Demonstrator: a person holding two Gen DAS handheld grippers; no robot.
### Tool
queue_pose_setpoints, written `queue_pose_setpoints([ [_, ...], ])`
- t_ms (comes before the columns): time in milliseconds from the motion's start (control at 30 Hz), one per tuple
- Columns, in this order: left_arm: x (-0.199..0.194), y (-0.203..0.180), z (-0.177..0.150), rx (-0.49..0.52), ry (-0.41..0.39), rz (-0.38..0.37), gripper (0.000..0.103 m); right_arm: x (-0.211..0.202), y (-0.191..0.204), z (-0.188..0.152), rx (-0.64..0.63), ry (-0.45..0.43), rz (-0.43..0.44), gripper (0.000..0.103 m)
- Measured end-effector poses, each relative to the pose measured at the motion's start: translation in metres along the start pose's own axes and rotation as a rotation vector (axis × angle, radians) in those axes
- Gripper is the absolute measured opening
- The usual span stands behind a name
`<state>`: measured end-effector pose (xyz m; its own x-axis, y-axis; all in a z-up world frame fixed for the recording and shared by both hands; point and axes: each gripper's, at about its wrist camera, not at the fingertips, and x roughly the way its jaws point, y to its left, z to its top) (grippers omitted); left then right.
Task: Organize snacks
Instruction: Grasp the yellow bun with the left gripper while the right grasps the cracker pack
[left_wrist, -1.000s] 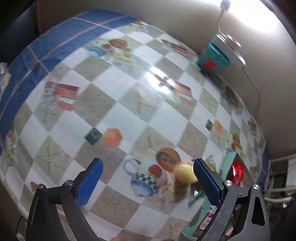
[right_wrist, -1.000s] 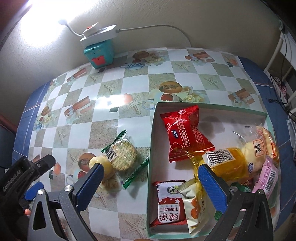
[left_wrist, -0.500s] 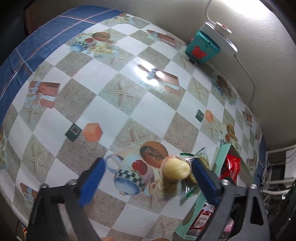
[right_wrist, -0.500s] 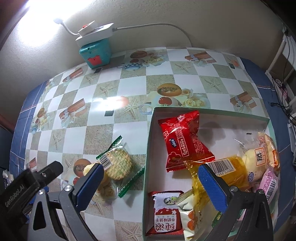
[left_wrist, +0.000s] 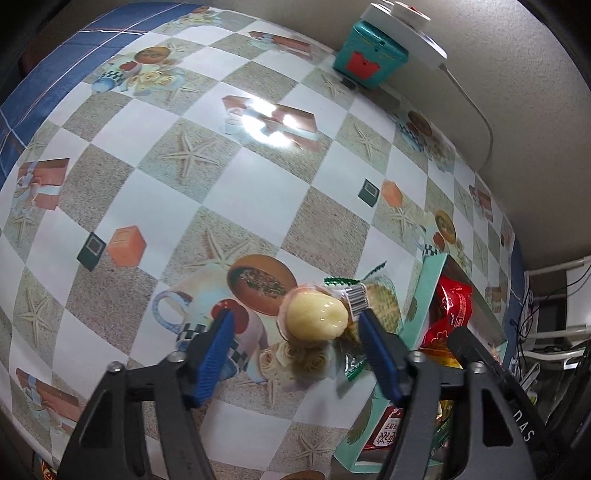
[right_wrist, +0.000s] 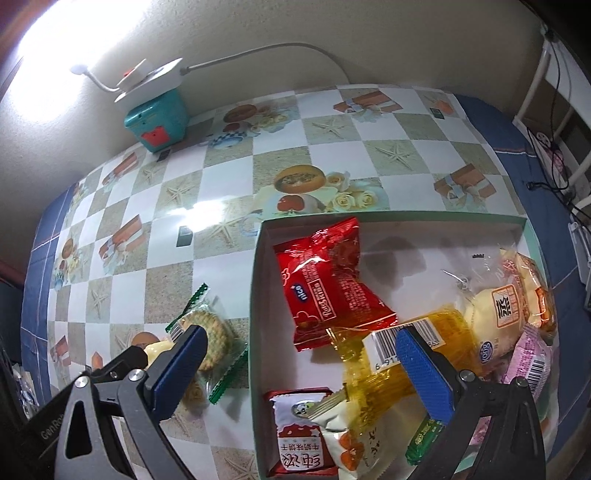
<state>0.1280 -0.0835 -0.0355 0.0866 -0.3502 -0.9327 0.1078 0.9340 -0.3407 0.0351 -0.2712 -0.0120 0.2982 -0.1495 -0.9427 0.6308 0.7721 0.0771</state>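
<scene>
Fingers narrowing on the jelly cup beside the box

Fingers of the left gripper (left_wrist: 295, 334) straddle the pale jelly cup (left_wrist: 317, 316), which stands on the worktop (left_wrist: 177, 206) just left of the green box (right_wrist: 255, 295). The jaws have just been closing and now stand half-narrowed, with the cup between them; a gap shows on the left side, and on the right I cannot tell whether the pad touches yet. I judge the step in hand to be the pick-up of this cup, one of two snacks not yet in the box. The next move calls for closing until both pads bear on the cup's sides, gently, since the cup looks thin-walled, then a lift over the box's left wall.

Touching the cup on the side toward the box lies the round cracker packet (right_wrist: 212, 334), whose barcoded end overlaps the cup's rim in the left view; it may drag along if the right pad catches its wrapper.

Inside the box, the right gripper (right_wrist: 301, 363) hangs with jaws wide and nothing between the pads. Below it lie a yellow packet (right_wrist: 424, 354), a red packet (right_wrist: 328, 280) toward the box's far wall, and others along the near and right walls.

Beyond the box, at the wall, stands a teal container (right_wrist: 155, 118) under a white power strip (right_wrist: 151, 79).

Snacks at the box's near right corner are cut off by the frame, and the right gripper's arm hides much of the jelly cup in the right view.
</scene>
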Motion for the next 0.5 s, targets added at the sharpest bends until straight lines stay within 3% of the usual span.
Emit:
queue_pose_setpoints([
  [67,0.003,-0.004,-0.001,0.013,0.005,0.005,0.064,0.0,-0.001,0.0,0.001,0.001,-0.001,0.103],
  [200,0.009,-0.01,-0.003,0.038,0.01,0.013,0.051,-0.001,-0.001,0.0,-0.003,-0.002,0.0,0.103],
  [367,0.013,-0.02,-0.003,0.084,-0.012,0.054,0.05,-0.001,-0.001,0.0,-0.007,-0.002,0.0,0.103],
  [500,0.02,-0.027,-0.005,0.118,-0.003,0.06,0.034,-0.001,-0.002,0.0,-0.002,0.0,0.0,0.103],
])
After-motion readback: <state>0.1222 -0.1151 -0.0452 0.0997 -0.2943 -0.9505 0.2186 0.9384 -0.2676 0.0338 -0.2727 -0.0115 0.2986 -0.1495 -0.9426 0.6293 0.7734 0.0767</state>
